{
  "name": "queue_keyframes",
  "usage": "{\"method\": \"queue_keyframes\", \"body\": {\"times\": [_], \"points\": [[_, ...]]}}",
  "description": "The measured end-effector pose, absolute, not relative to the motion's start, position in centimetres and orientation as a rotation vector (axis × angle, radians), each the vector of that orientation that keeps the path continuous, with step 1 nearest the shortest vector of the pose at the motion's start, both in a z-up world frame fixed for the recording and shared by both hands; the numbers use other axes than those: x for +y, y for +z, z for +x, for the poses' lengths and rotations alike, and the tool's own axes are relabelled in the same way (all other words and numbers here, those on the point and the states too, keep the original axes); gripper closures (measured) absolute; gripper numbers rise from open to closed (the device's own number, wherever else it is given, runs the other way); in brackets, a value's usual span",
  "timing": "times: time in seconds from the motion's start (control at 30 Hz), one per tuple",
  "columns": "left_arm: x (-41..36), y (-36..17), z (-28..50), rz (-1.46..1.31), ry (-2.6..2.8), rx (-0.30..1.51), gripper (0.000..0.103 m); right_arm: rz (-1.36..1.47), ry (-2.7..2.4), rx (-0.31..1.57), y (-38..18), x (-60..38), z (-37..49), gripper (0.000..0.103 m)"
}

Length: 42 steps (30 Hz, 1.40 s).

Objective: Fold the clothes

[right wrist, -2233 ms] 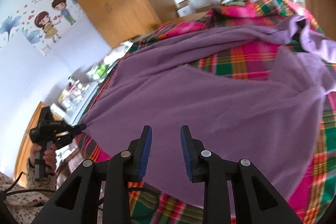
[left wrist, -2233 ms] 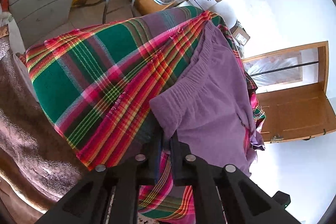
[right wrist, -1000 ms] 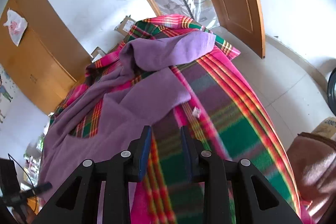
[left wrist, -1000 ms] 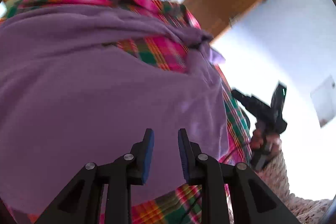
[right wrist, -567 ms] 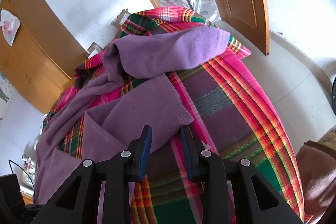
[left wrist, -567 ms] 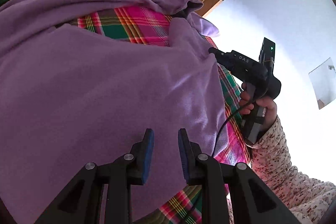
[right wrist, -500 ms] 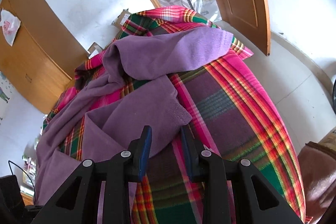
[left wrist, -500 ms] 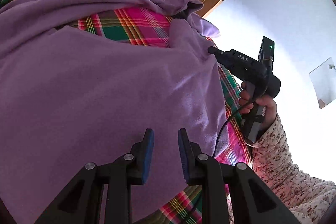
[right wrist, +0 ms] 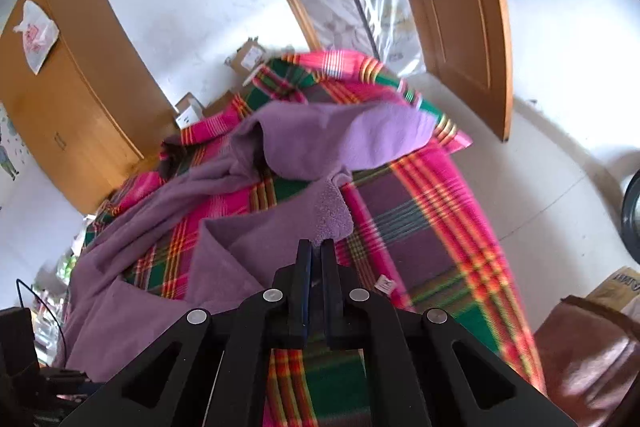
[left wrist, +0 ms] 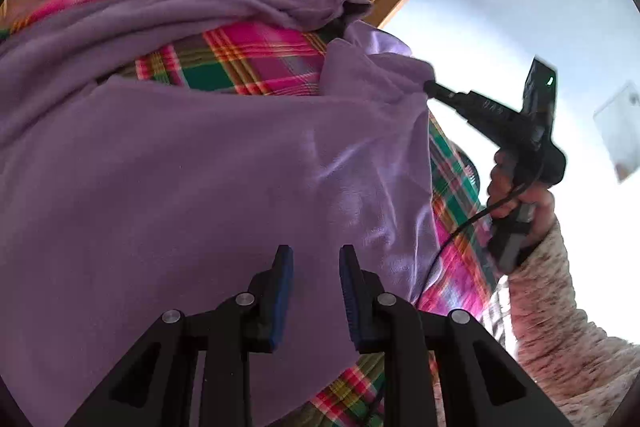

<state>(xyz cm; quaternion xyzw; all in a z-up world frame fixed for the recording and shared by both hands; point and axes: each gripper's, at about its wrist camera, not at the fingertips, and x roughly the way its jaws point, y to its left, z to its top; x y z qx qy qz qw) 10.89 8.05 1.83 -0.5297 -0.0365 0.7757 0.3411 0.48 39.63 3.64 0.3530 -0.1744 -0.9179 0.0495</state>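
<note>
Where a purple fleece garment (left wrist: pixel 192 163) lies spread over a bed covered by a bright plaid blanket (right wrist: pixel 432 219) of pink, green and yellow, one corner of the fleece is pinched and lifted. The right gripper (right wrist: pixel 316 251) has its fingers pressed together on that raised corner (right wrist: pixel 332 211), near the blanket's middle. Seen from the other side, the right gripper (left wrist: pixel 430 87) meets the cloth at its tip, gripped by a hand (left wrist: pixel 520 187) with a speckled knit sleeve (left wrist: pixel 560 307) behind it. The left gripper (left wrist: pixel 316 291) hovers above the broad flat part of the garment, its blue-padded fingers (left wrist: pixel 282 291) apart with nothing between them. Another fold of purple cloth (right wrist: pixel 344 139) is bunched toward the far end of the bed. Beyond the bed stand a wooden wardrobe (right wrist: pixel 76 87), a few cardboard boxes (right wrist: pixel 248 55) against the white wall and an open wooden door (right wrist: pixel 460 7). A brown cushion (right wrist: pixel 592 355) sits at the near right, on the pale tiled floor (right wrist: pixel 560 167) side.
</note>
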Motion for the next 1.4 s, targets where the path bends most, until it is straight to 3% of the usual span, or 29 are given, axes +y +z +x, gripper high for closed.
{"method": "queue_keyframes", "body": {"times": [0.3, 0.8, 1.1, 1.17, 1.2, 1.4], "points": [[11.0, 1.7, 16.9, -1.251, 2.061, 0.329, 0.075, 1.008, -2.888, -0.556, 6.0, 41.5, 4.2, 0.098], [12.6, 1.1, 19.3, -1.156, 2.094, 0.552, 0.075, 0.913, -3.059, -0.653, 9.1, 46.9, 7.6, 0.098], [12.8, 1.1, 19.2, -1.159, 2.098, 0.542, 0.074, 0.921, -3.116, -0.697, 8.3, 49.6, 8.5, 0.098], [12.9, 1.1, 19.2, -1.154, 2.106, 0.548, 0.086, 0.93, -3.135, -0.697, 8.1, 50.2, 8.6, 0.098], [12.9, 1.2, 19.0, -1.154, 2.114, 0.545, 0.099, 0.935, -3.146, -0.697, 8.0, 50.5, 8.6, 0.098], [11.5, 1.8, 18.0, -1.181, 2.104, 0.385, 0.099, 0.961, -3.189, -0.724, 7.2, 52.9, 8.7, 0.098]]}}
